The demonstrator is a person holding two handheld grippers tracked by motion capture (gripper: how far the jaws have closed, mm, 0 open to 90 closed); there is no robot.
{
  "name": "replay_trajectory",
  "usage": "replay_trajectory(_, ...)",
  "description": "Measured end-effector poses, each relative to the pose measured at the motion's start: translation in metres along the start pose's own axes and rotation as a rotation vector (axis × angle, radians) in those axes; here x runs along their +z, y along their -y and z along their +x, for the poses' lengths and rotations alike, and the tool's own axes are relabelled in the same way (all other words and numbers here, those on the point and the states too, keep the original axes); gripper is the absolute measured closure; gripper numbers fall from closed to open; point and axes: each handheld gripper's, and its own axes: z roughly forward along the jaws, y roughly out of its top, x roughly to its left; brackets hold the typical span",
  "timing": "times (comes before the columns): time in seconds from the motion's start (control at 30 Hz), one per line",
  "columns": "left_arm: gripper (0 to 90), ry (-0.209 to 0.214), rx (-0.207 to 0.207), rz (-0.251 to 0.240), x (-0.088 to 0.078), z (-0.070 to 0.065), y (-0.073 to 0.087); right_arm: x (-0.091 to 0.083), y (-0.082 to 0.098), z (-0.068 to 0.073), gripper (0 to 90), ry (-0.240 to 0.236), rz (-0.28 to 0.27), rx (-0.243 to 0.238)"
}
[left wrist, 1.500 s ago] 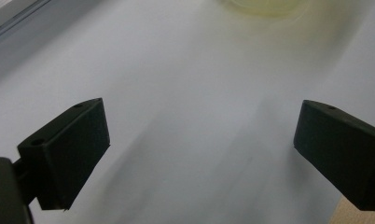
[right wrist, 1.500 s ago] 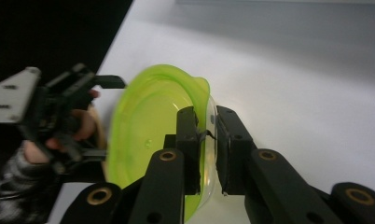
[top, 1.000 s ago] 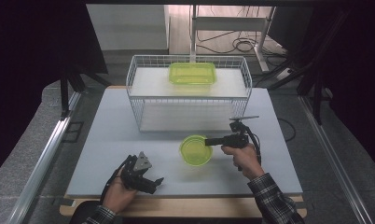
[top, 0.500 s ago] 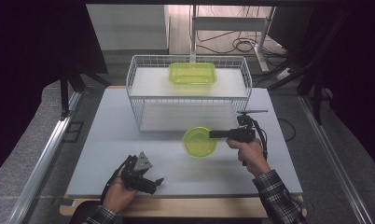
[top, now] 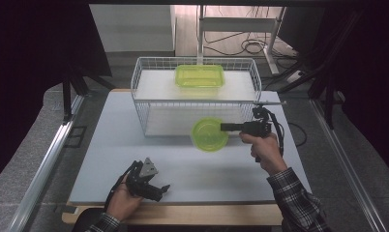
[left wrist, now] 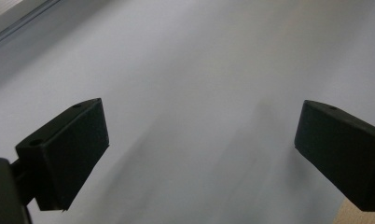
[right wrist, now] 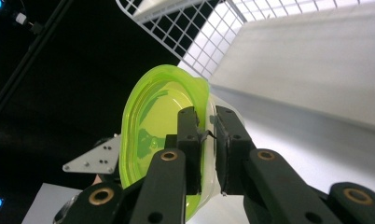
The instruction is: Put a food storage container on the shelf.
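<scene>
A round translucent green lid (top: 209, 134) hangs above the white table, just in front of the white wire basket (top: 141, 115). My right gripper (top: 225, 127) is shut on its right rim and points left. In the right gripper view the two jaws pinch the lid's edge (right wrist: 202, 100) between them, the lid (right wrist: 150, 121) standing on edge. A green rectangular container (top: 200, 76) sits inside the basket at the back. My left gripper (top: 164, 188) rests near the table's front edge, its jaws wide apart over bare table (left wrist: 199, 93), with nothing between them.
The basket's wire wall (right wrist: 195, 28) rises close beyond the lid. A white shelf liner (top: 241, 84) lies inside the basket. Cables (top: 253, 47) run on the floor behind the table. A metal rail (top: 42, 164) borders the table's left side.
My right gripper has lifted the green lid off the table and carried it up toward the basket's front. The left hand has stayed where it was.
</scene>
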Motion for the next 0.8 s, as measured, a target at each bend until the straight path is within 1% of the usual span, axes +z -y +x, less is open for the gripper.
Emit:
replay_trajectory(0.1,2.8,0.000,0.001,0.000,0.000,0.000,0.000,-0.003,-0.005,0.003,81.3,0.000,-0.011,-0.002)
replay_trajectory(0.13,2.8,-0.001,0.000,-0.001,0.000,0.000,0.000,-0.006,-0.010,0.006,81.4,0.002,-0.021,-0.003)
replay_trajectory(0.17,2.8,-0.001,0.000,-0.001,0.000,0.000,0.000,-0.006,-0.010,0.006,81.4,0.002,-0.021,-0.003)
replay_trajectory(0.2,2.8,-0.001,0.000,-0.001,0.000,0.000,0.000,-0.009,-0.016,0.009,81.4,0.000,-0.033,-0.005)
replay_trajectory(0.23,2.8,-0.001,0.000,-0.001,0.000,0.000,0.000,-0.009,-0.016,0.009,81.4,0.000,-0.033,-0.005)
replay_trajectory(0.27,2.8,-0.001,0.000,-0.001,0.000,0.000,0.000,-0.013,-0.022,0.013,81.3,0.001,-0.043,-0.008)
replay_trajectory(0.3,2.8,-0.001,0.000,-0.001,0.000,0.000,0.000,-0.013,-0.022,0.013,81.3,0.001,-0.043,-0.008)
replay_trajectory(0.33,2.8,0.000,0.000,0.000,0.000,0.000,0.000,-0.016,-0.027,0.016,81.3,0.003,-0.052,-0.012)
replay_trajectory(0.37,2.8,0.000,0.001,0.001,0.000,0.000,0.000,-0.016,-0.027,0.016,81.3,0.003,-0.052,-0.012)
replay_trajectory(0.4,2.8,0.001,0.002,0.001,0.001,0.000,0.000,-0.020,-0.033,0.020,81.4,0.003,-0.062,-0.012)
replay_trajectory(0.43,2.8,0.001,0.002,0.001,0.001,0.000,0.000,-0.020,-0.033,0.020,81.4,0.003,-0.062,-0.012)
replay_trajectory(0.67,2.8,0.001,0.002,0.001,0.001,0.000,0.000,-0.026,-0.053,0.028,81.4,-0.007,-0.091,-0.006)
replay_trajectory(0.7,2.8,0.001,0.002,0.001,0.001,0.000,0.000,-0.026,-0.053,0.028,81.4,-0.007,-0.091,-0.006)
replay_trajectory(0.73,2.8,0.002,0.002,0.001,0.001,0.000,0.000,-0.026,-0.058,0.031,81.4,-0.010,-0.101,-0.007)
replay_trajectory(0.77,2.8,0.002,0.003,0.002,0.001,0.000,0.000,-0.026,-0.058,0.031,81.4,-0.010,-0.101,-0.007)
replay_trajectory(0.8,2.6,0.004,0.003,0.004,0.001,0.001,0.000,-0.027,-0.064,0.034,81.4,-0.011,-0.109,-0.008)
